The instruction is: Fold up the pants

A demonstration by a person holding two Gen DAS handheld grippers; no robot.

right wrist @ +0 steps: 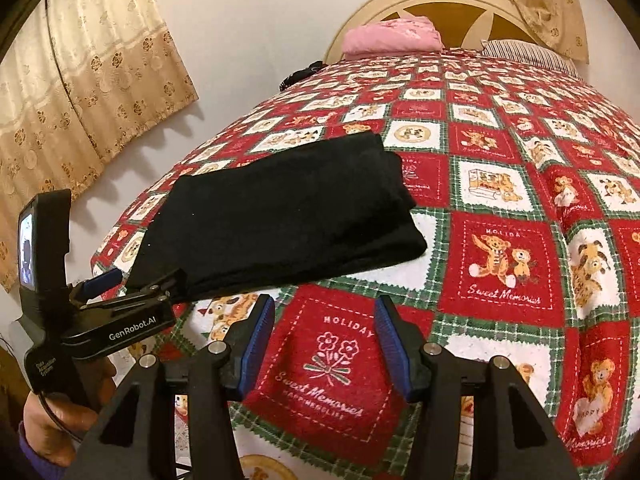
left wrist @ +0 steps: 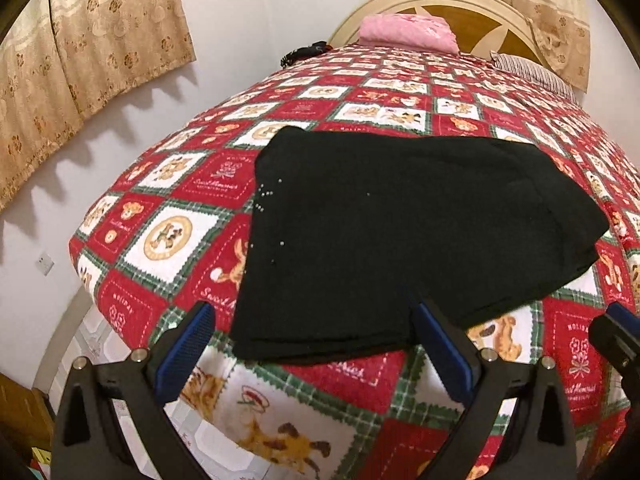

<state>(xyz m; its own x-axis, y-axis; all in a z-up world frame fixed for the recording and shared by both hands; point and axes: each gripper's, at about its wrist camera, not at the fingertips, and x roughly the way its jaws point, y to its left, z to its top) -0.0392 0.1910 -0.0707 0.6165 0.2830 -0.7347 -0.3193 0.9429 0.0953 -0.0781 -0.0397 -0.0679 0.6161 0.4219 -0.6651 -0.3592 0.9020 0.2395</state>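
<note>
Looking along the left claw [left wrist: 312, 344], its blue fingers [left wrist: 186, 350] stand wide apart with nothing between them, poised just above the near hem of the black pants [left wrist: 400, 240]. The pants lie already folded into a thick, layered rectangle on the patchwork quilt [left wrist: 304, 408], near the foot edge of the bed and toward its left corner. A pink bundle [left wrist: 408, 32] sits far off by the headboard [left wrist: 472, 12].

From the right wrist view, the right claw [right wrist: 326, 346] is also spread, empty, and hovers over a bare red quilt square, well apart from the pants [right wrist: 280, 212]. The left claw [right wrist: 132, 284] shows at the left, its tips at the stack's near-left corner; whether they touch the cloth cannot be told.

Judging by the tidy stack, the folding looks nearly finished. The next move, if one remains, would call for both claws to pinch the near corners together and carry them over evenly, or simply to press the stack flat.
</note>
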